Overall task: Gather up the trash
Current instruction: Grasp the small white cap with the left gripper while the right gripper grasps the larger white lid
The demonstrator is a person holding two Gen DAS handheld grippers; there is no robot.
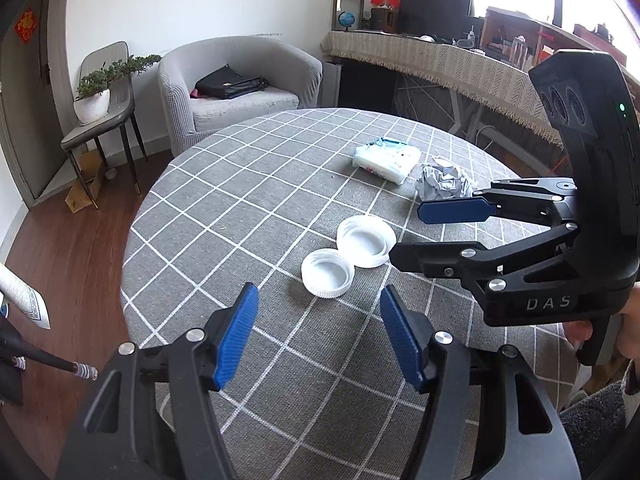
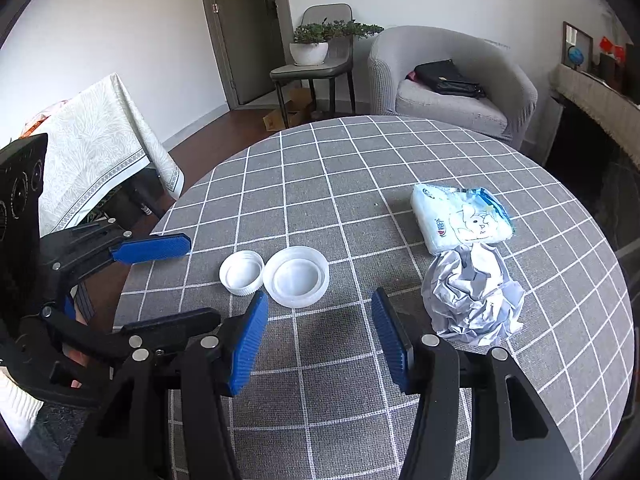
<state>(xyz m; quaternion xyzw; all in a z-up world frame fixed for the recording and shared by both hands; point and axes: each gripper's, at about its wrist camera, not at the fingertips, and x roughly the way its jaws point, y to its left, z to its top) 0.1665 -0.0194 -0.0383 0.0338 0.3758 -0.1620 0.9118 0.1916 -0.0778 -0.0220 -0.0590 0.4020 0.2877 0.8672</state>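
On the round table with the grey checked cloth (image 1: 240, 200) (image 2: 360, 152) lie two white plastic lids side by side: a small ribbed one (image 1: 327, 272) (image 2: 241, 272) and a larger one (image 1: 366, 246) (image 2: 296, 276). A crumpled silver wrapper (image 1: 442, 182) (image 2: 472, 296) lies next to a blue-and-white tissue pack (image 1: 386, 158) (image 2: 460, 220). My left gripper (image 1: 318, 336) (image 2: 160, 280) is open and empty, just short of the small lid. My right gripper (image 2: 320, 344) (image 1: 408, 236) is open and empty, near the large lid, left of the wrapper.
A grey armchair (image 1: 240, 88) (image 2: 452, 80) with a black bag stands beyond the table. A chair with a potted plant (image 1: 96, 96) (image 2: 316, 48) is by the wall. A cloth-covered desk (image 1: 440, 56) runs along the right, and a draped table (image 2: 100, 144) is at the left.
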